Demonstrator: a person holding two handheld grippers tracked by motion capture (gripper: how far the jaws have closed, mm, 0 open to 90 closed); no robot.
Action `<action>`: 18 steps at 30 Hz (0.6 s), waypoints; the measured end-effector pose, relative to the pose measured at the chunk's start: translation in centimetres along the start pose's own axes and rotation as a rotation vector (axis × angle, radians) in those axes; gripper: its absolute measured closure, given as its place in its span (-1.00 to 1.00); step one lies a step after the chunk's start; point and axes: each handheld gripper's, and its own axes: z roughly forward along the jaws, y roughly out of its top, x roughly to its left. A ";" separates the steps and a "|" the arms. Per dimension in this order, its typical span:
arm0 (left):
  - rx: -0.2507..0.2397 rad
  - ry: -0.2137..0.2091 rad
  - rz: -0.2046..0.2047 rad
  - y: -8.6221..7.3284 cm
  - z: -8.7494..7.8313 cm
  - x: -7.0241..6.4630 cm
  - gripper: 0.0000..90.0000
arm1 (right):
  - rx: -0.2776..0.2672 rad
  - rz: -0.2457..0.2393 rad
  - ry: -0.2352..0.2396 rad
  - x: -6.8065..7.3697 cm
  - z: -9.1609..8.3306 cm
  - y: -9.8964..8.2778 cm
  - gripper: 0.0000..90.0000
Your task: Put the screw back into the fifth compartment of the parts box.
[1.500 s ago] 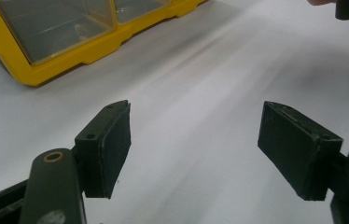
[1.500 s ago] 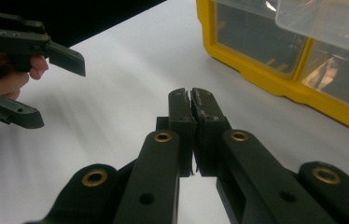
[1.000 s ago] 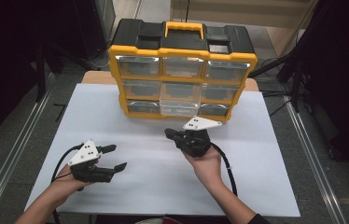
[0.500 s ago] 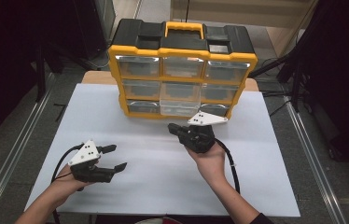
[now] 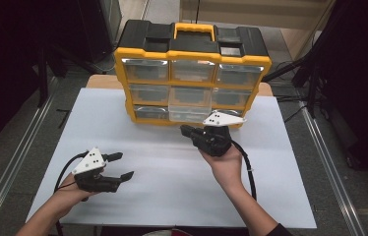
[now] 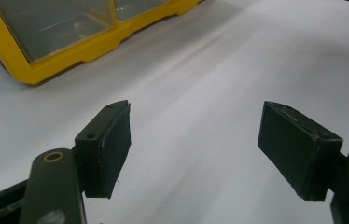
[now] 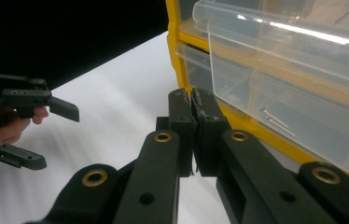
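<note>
Now the right gripper (image 5: 186, 131), jaws shut and empty, has lifted nearer the organizer's (image 5: 192, 51) protruding bottom drawer (image 5: 187, 113) (likely its next target); the left gripper (image 5: 121, 165) waits open.

In the right gripper view, the small parts (image 7: 275, 122) inside a clear drawer (image 7: 303, 126) of the yellow organizer (image 5: 192, 81) are too faint to identify. The left gripper view cuts that organizer off at its top edge. The high view's bottom edge cuts both forearms, and the drawers' contents there are too small to tell.
</note>
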 end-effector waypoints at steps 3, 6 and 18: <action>0.004 0.000 -0.001 0.0 0.0 0.0 -0.43 | -0.004 0.002 -0.003 -0.1 -0.3 0.3 0.97; 0.004 0.000 -0.002 0.0 0.0 0.0 -0.43 | -0.008 -0.001 -0.007 -0.2 -0.6 0.6 0.97; 0.005 0.001 -0.005 0.0 0.1 0.0 -0.43 | -0.040 0.008 -0.027 -0.6 -1.9 2.5 0.97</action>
